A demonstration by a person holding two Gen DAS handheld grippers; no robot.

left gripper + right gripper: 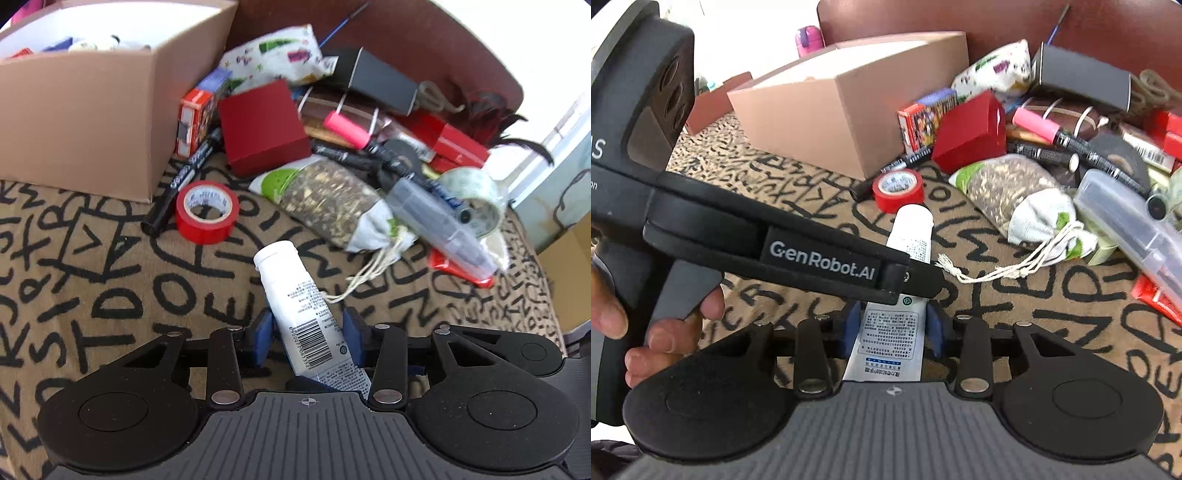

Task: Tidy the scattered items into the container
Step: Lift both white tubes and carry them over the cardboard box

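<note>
Glossy plastic tube (295, 295), matt cardboard box (92, 122), woven cloth (110, 295).

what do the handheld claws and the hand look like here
Each claw, left and right, has blue fingertip pads on black linkage bars with silver rivets, two round black discs and a ribbed grey plate with a crosshair mark. The left unit's black side bar reads GenRobot.AI. A bare hand grips its grey handle.

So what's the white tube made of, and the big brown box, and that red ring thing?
The white tube looks like smooth, slightly glossy plastic, with printed text and a barcode. The brown box looks like matte cardboard, with thin folded walls. The red ring seems to be a roll of shiny plastic tape on a printed, probably paper, core.
</note>
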